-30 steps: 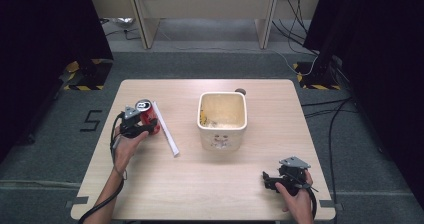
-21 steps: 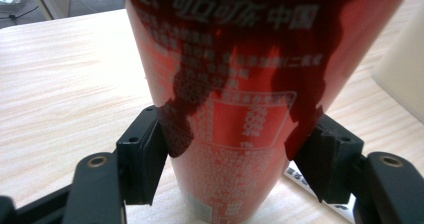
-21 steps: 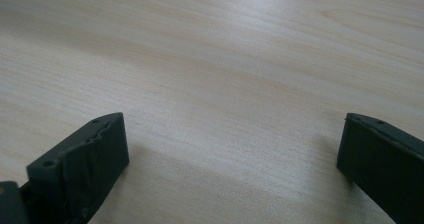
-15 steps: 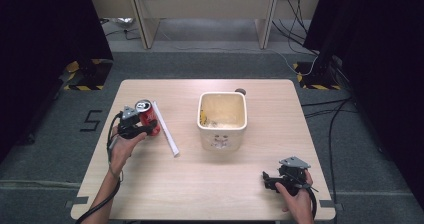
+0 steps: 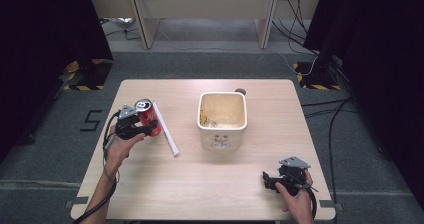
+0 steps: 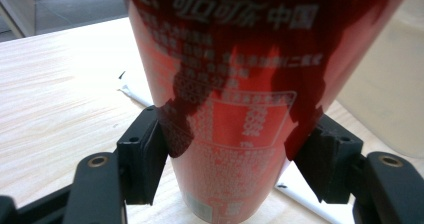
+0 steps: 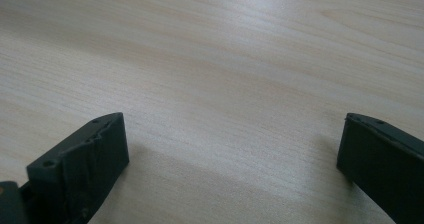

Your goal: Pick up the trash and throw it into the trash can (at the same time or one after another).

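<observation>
A red soda can (image 5: 148, 116) (image 6: 235, 89) is held off the table at the left, my left gripper (image 5: 145, 130) (image 6: 232, 156) shut on its lower body with a pad pressed on each side. A white strip (image 5: 165, 135) lies on the wood just right of it. My right gripper (image 5: 267, 180) (image 7: 232, 154) rests at the table's near right, its jaws wide apart over bare wood with nothing between them.
A cream square bin (image 5: 222, 119) stands mid-table, with some scraps inside. A small dark round thing (image 5: 240, 91) sits behind it. The wooden table (image 5: 210, 184) is bordered by grey floor, with desk legs and cables beyond the far edge.
The left hand has lifted the can a little and carried it slightly right. The right hand has kept still.
</observation>
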Action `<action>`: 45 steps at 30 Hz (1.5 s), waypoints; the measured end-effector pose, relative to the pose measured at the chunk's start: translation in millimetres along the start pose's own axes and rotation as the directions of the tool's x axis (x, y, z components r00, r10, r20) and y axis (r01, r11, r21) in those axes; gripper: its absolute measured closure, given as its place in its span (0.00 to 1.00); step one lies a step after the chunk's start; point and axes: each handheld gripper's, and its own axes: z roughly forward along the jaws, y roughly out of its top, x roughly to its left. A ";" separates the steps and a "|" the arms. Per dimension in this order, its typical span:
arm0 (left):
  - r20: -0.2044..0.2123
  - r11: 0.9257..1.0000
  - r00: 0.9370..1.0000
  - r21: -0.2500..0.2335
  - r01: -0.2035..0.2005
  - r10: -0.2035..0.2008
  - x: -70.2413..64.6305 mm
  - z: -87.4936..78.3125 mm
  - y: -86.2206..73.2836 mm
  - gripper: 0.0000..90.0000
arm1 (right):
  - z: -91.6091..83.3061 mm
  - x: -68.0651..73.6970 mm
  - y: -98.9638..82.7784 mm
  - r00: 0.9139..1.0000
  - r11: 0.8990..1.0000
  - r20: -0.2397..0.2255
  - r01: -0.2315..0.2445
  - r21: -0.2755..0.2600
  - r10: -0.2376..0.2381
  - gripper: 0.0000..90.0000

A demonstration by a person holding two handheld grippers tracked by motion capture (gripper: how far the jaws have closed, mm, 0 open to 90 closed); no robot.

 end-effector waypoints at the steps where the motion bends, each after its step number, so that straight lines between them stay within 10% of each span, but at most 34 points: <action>1: 0.000 1.000 1.000 0.000 0.000 0.000 0.0 0.0 0.0 0.38 | 0.0 0.0 0.0 1.000 1.000 0.000 0.000 0.000 0.000 0.00; 32: 0.113 0.998 0.992 -0.044 -0.055 0.059 -29.1 -21.0 28.9 0.38 | 0.0 0.0 0.0 1.000 1.000 0.000 0.001 0.000 -0.001 0.00; 45: 0.183 0.994 0.979 -0.075 -0.078 0.090 -44.7 -26.5 52.1 0.38 | 0.0 0.0 0.0 1.000 1.000 0.000 0.000 0.000 0.000 0.00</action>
